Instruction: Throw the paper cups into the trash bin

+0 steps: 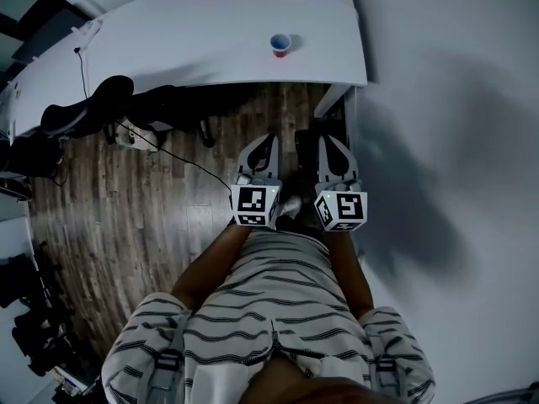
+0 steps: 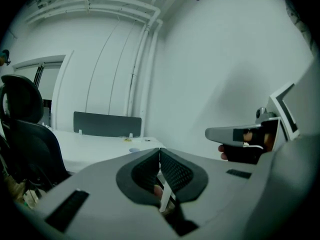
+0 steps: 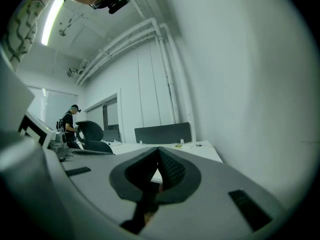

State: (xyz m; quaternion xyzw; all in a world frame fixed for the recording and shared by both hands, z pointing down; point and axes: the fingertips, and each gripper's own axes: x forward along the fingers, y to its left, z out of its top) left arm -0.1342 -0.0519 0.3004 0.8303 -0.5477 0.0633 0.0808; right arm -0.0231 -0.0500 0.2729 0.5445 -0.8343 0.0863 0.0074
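Note:
One paper cup [image 1: 280, 45], red with a blue rim, stands upright on the white table [image 1: 194, 32] near its right end. In the left gripper view only a small bluish rim [image 2: 134, 150] on the tabletop shows, probably the same cup. My left gripper [image 1: 269, 139] and right gripper [image 1: 325, 140] hang side by side over the wood floor, short of the table's near edge, both pointing toward it. The left gripper [image 2: 159, 152] has its jaws pressed together with nothing in them. The right gripper [image 3: 158, 149] is likewise shut and empty.
A black office chair [image 1: 88, 103] is tucked under the table at the left, with cables [image 1: 168, 150] trailing over the wood floor. A white table leg [image 1: 333, 99] and the white wall [image 1: 446, 99] stand close on the right. A person [image 3: 72, 118] stands far off.

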